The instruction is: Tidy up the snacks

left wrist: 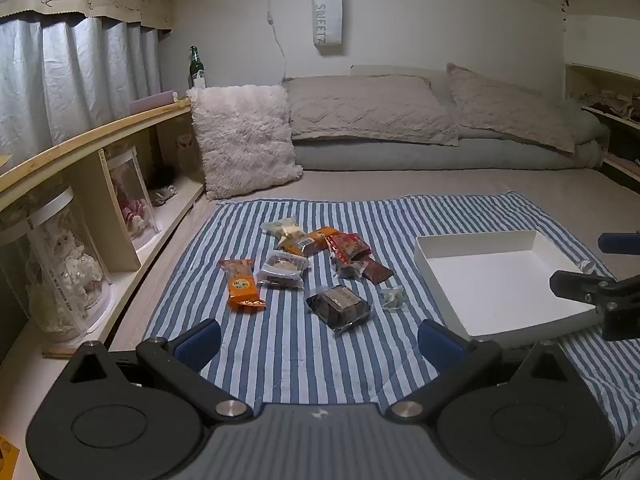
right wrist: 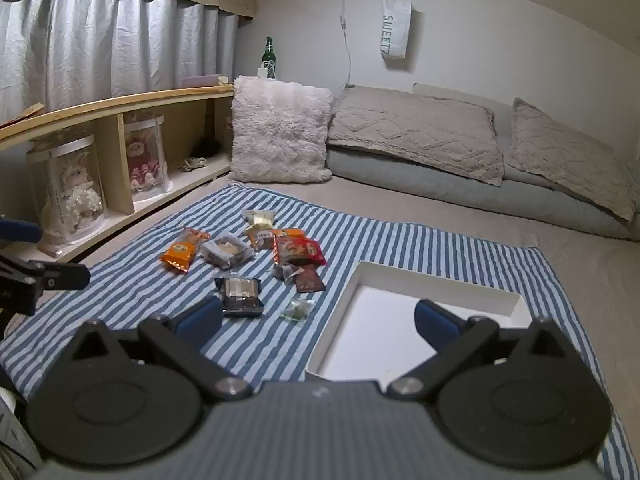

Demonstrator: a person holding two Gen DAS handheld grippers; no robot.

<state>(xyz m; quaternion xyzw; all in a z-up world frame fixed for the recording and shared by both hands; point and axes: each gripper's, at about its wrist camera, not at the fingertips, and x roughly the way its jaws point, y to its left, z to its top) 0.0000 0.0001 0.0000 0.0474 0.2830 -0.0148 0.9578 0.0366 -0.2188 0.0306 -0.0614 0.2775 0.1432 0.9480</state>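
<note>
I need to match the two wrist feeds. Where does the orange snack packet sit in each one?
Left wrist view: the orange snack packet lies left of centre on the striped cloth, leftmost of the snacks.
Right wrist view: the same packet lies in the left half, also leftmost of the pile.
Shared landmark: the white tray, on the right side of the cloth in both.

I face a white wall (left wrist: pixel 440 20), grey curtains (left wrist: pixel 80 72) left, pillows (left wrist: pixel 368 108) on the bed (left wrist: pixel 560 196).
</note>
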